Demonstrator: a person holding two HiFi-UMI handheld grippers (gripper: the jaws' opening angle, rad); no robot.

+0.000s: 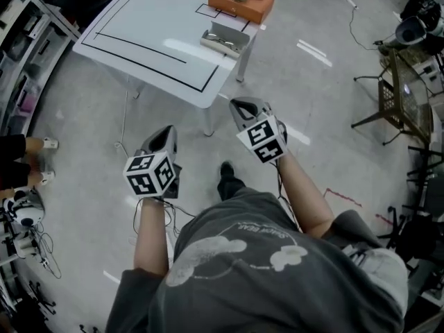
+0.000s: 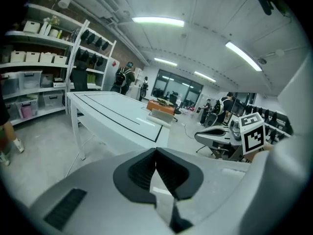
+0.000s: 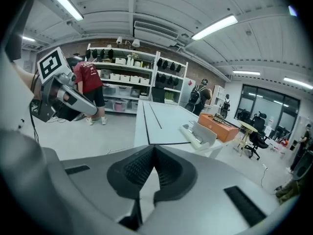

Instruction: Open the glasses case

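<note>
The glasses case (image 1: 225, 41) lies on the white table (image 1: 149, 26) near its right edge, lid standing up, with glasses showing inside. It also appears far off in the left gripper view as the pale case (image 2: 160, 114) and in the right gripper view as the case (image 3: 200, 135). Both grippers hang over the floor, well short of the table. My left gripper (image 1: 163, 139) (image 2: 155, 151) is shut with nothing in it. My right gripper (image 1: 246, 109) (image 3: 154, 148) is also shut and empty.
An orange box (image 1: 241, 1) with a metal object on top sits behind the case. Shelving (image 1: 24, 40) lines the left side, with a person's feet (image 1: 43, 144) by it. A metal chair (image 1: 395, 99) and cables stand at the right. A person in red (image 3: 88, 80) stands by the far shelves.
</note>
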